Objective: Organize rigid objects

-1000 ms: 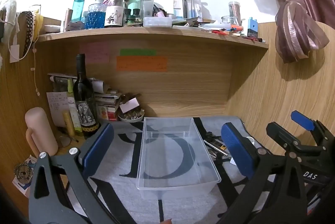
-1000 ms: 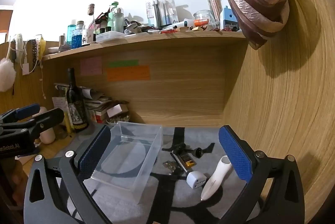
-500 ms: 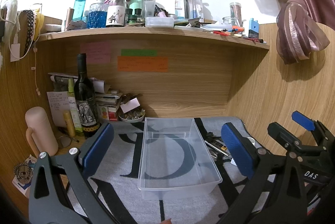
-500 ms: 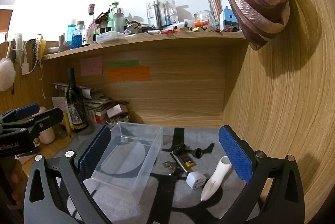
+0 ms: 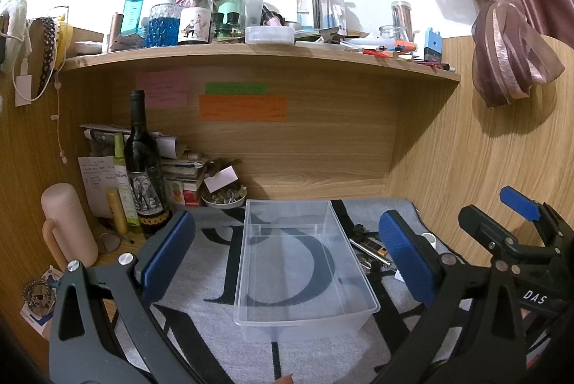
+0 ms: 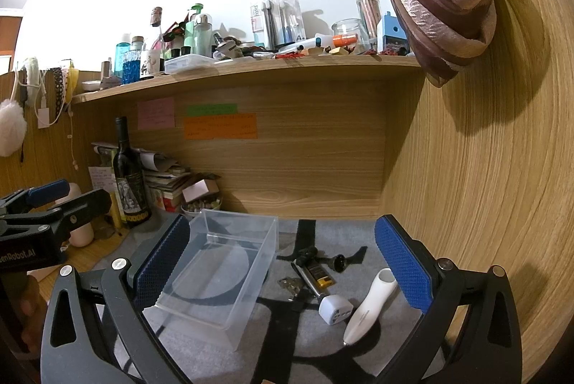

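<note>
Both claws stand with their jaws wide apart and hold nothing: my left gripper point(image 5: 285, 251) hangs over the clear plastic bin point(image 5: 305, 262), my right gripper point(image 6: 283, 262) above the loose items beside it. That bin sits empty on the grey patterned mat point(image 6: 323, 348), so I judge the sorting not yet begun.

Items awaiting pickup lie in a tight cluster just right of the bin: a white handheld device point(image 6: 369, 305), a white plug adapter point(image 6: 335, 309) touching or nearly touching it, a yellow-and-black lighter-like object point(image 6: 315, 274), and some dark small parts point(image 6: 315, 256) I cannot identify.

Risks noted:
- Closing on the adapter may catch the handheld device as well, since they lie so close.
- That rounded, smooth device may squirt from the pads if gripped off-centre.
- The light bin could skid if bumped by either claw.
- The wine bottle point(image 5: 143, 168) stands near my left side; a wide swing could topple it.
</note>
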